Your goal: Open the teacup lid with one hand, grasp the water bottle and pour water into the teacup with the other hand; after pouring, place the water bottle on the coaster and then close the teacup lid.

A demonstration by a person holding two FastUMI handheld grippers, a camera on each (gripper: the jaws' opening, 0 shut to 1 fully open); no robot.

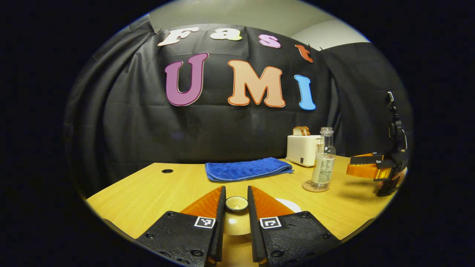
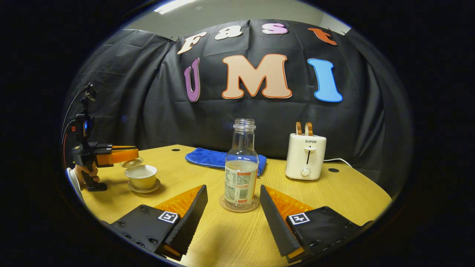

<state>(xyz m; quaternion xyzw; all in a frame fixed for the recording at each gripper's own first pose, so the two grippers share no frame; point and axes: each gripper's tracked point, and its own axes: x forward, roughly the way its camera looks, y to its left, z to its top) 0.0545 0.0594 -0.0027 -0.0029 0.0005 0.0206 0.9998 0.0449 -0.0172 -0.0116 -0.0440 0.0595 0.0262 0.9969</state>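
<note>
Pinching the lid (image 1: 236, 203) between its fingers, the left gripper (image 1: 236, 207) hangs above the cup (image 2: 141, 176) near the table's (image 2: 237, 237) left edge. Spread wide, the right gripper (image 2: 233, 209) faces the bottle (image 2: 241, 167), upright on the coaster (image 2: 239, 206) mid-table.

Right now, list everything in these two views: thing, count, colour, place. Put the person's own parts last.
table: one, light wood, under everything.
water bottle: one, clear, labelled, uncapped, upright on the coaster, between the right gripper's open fingers but untouched.
coaster: one, tan, round, under the bottle.
teacup: one, cream, lid off, on its saucer.
saucer: one, cream, under the cup.
lid: one, cream, pinched by the left gripper.
towel: one, blue, folded, at the back.
toaster: one, white, bread in its slots, back right.
left gripper: shut on the lid.
right gripper: open.
hand: holding the left gripper's handle.
</note>
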